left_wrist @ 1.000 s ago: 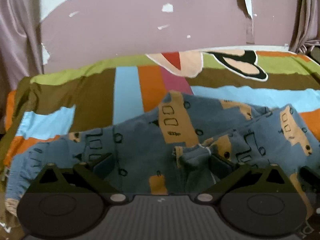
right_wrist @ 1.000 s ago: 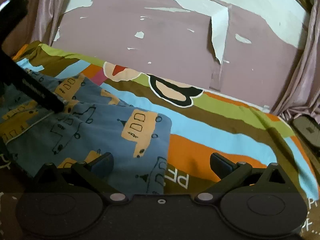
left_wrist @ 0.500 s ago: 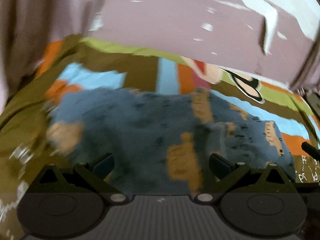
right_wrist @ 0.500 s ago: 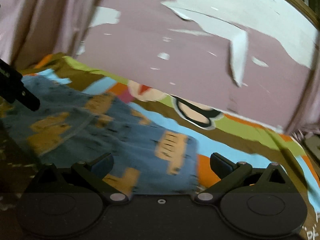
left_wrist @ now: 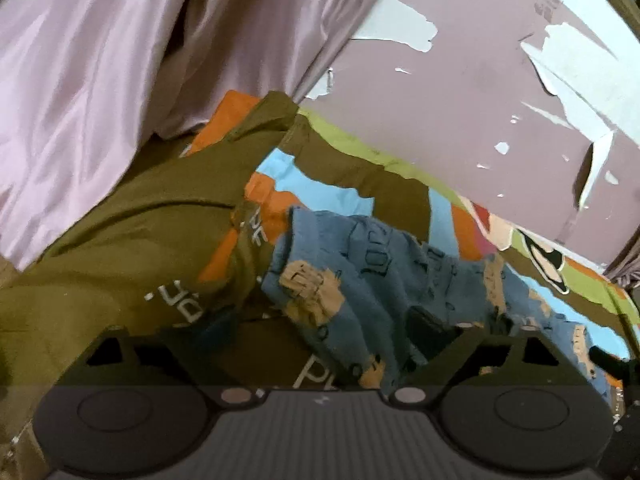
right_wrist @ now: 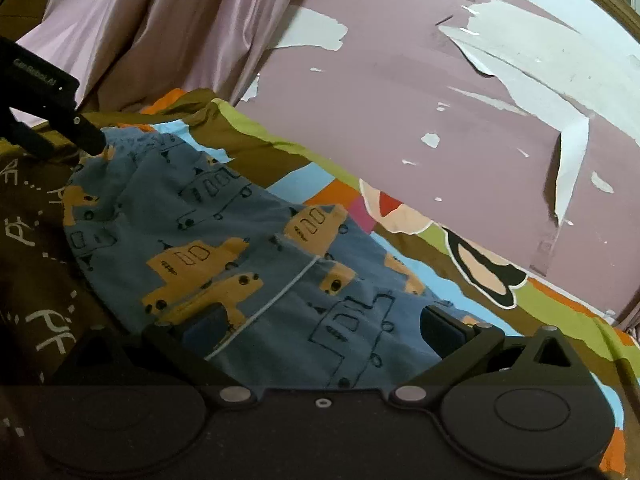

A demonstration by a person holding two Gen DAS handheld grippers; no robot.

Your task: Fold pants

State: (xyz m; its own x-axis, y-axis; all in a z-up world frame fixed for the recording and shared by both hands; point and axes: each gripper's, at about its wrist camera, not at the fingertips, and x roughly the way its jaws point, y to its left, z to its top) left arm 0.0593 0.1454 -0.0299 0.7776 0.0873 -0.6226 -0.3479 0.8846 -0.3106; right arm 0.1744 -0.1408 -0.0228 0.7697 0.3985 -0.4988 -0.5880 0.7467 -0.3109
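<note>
Across the bed's striped sheet the blue pants now lie bunched toward the curtain side, no longer spread flat as a second ago. Both cameras have swung left. The left gripper hangs at the pants' end with jaws wide apart, one finger against the cloth, gripping nothing. The right gripper sits over the cloth, jaws also wide and empty. A fold looks freshly laid; the next corners need picking.

A home bedroom: a bed under a bright cartoon-print sheet, pink satin curtains at 11 o'clock, peeling mauve wall at 1 o'clock.
</note>
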